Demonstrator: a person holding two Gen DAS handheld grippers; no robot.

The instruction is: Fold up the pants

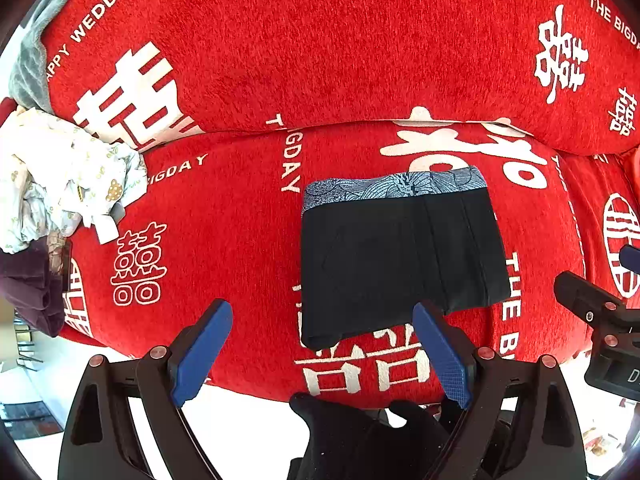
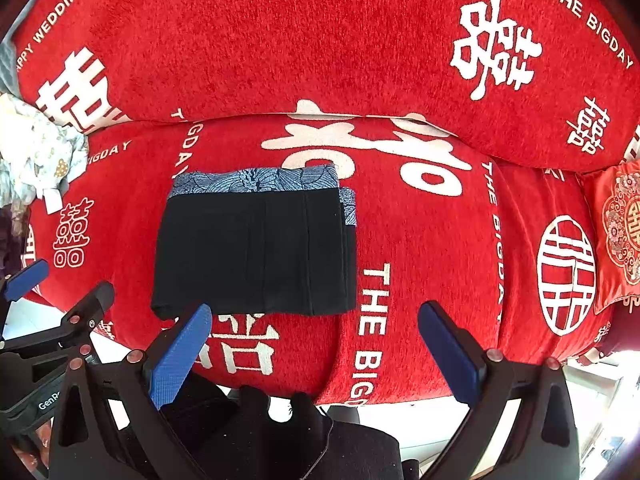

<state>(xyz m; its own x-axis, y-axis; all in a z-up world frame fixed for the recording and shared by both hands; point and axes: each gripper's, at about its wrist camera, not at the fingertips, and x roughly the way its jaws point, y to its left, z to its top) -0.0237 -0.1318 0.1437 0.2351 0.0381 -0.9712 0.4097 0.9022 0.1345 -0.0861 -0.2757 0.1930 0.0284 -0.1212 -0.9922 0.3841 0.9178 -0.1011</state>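
Observation:
A pair of black pants (image 1: 396,260) with a blue patterned waistband lies folded into a flat rectangle on the red sofa seat (image 1: 224,216). The waistband is at the far edge. My left gripper (image 1: 322,312) hangs open over the pants' near left corner, with nothing between its blue pads. In the right wrist view the same folded pants (image 2: 256,252) lie left of centre. My right gripper (image 2: 314,316) is open above the seat, just past the pants' near right corner. It holds nothing.
A red cover with white lettering drapes the sofa seat and backrest (image 1: 320,40). A heap of light printed clothes (image 1: 60,176) sits at the left end with dark purple fabric (image 1: 32,288) below it. A red embroidered cushion (image 2: 620,236) lies at the right end.

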